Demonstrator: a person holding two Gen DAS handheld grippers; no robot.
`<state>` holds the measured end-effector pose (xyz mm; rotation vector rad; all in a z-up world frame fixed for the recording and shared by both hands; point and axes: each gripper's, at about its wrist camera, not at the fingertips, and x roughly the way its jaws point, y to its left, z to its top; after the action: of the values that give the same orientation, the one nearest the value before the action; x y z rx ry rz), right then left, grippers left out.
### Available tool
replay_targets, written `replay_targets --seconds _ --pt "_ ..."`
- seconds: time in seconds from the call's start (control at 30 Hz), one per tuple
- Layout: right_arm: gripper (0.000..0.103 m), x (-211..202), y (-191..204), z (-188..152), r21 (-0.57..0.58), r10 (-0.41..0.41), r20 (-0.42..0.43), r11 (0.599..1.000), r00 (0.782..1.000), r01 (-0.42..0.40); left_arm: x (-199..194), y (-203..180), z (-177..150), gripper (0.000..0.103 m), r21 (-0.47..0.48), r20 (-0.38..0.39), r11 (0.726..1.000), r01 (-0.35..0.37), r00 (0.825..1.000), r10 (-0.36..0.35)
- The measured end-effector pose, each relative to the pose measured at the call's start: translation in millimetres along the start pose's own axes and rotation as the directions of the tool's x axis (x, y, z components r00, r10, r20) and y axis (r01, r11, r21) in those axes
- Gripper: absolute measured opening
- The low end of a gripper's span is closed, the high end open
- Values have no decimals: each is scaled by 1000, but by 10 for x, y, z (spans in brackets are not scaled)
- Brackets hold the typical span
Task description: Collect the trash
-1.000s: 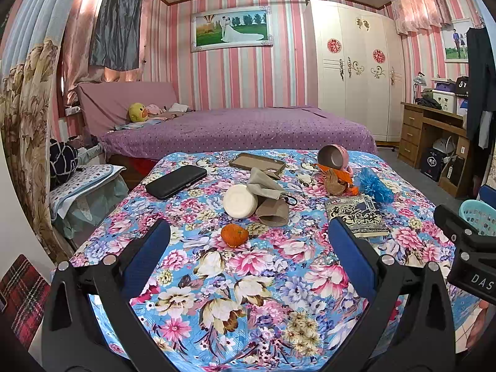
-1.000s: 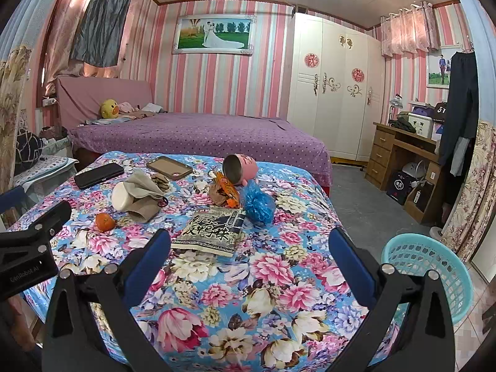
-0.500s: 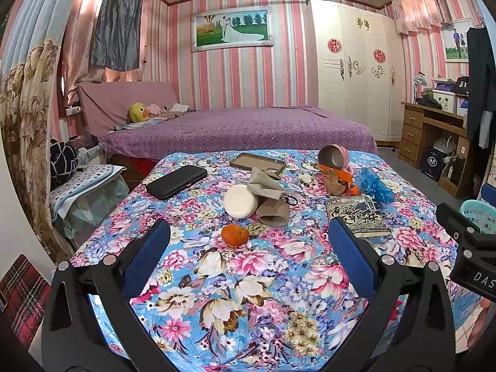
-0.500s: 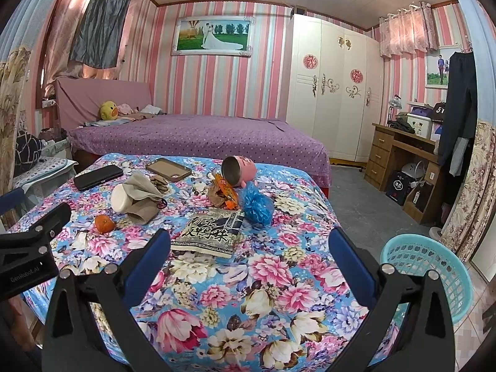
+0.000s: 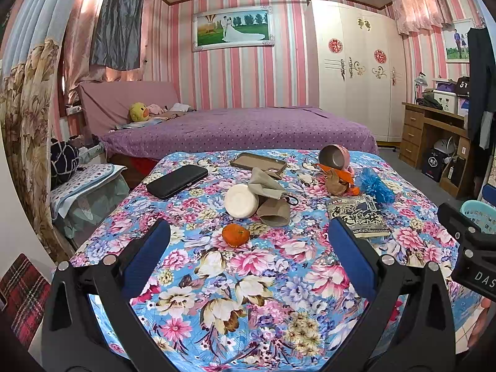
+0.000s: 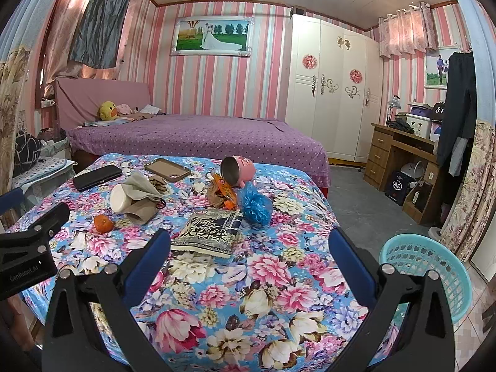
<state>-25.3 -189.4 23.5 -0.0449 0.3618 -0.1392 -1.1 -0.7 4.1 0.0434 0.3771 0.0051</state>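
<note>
Trash lies scattered on a table covered with a blue floral cloth (image 6: pixel 279 279). Near the middle sit a printed snack packet (image 6: pixel 210 231), a crumpled blue wrapper (image 6: pixel 255 206) touching its far right corner, and an orange wrapper (image 6: pixel 224 192) just behind, beside a tipped pink cup (image 6: pixel 237 170). Toward the left edge rests an orange peel or small orange (image 5: pixel 235 235); which of the two is unclear. Behind it are a white roll (image 5: pixel 241 201), beige cloth (image 5: pixel 269 192), a black case (image 5: pixel 176 180) and a phone case (image 5: pixel 258 161) near the far edge. A turquoise basket (image 6: pixel 424 272) stands on the floor off the table's right side; what shows of its inside holds nothing. The left gripper (image 5: pixel 248 248) and right gripper (image 6: pixel 248 249) both hover over the near edge, fingers spread wide and carrying nothing. Collecting appears not yet begun; every piece remains to be picked up.
</note>
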Motion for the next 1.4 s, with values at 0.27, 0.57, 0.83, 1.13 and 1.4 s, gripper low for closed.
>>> replay_targets --seconds 0.27,0.57,0.83,1.13,1.4 --pt "99 -3 -36 4 5 -3 -3 1000 1000 3 6 21 -11 98 -5 -2 1000 5 1000 -5" --pt "99 42 -105 102 21 0 16 1000 1000 0 148 118 191 98 -12 -11 1000 7 1000 -7" --pt "99 395 -232 517 7 -30 25 1000 999 29 494 350 655 98 -28 -2 1000 9 1000 -9" --pt "99 1078 -276 390 16 -23 -137 1000 990 26 1210 358 313 98 -18 -174 999 37 984 -39" --pt "99 1298 -331 206 39 -45 -201 998 979 54 1806 366 -117 83 -24 -356 999 45 933 -50"
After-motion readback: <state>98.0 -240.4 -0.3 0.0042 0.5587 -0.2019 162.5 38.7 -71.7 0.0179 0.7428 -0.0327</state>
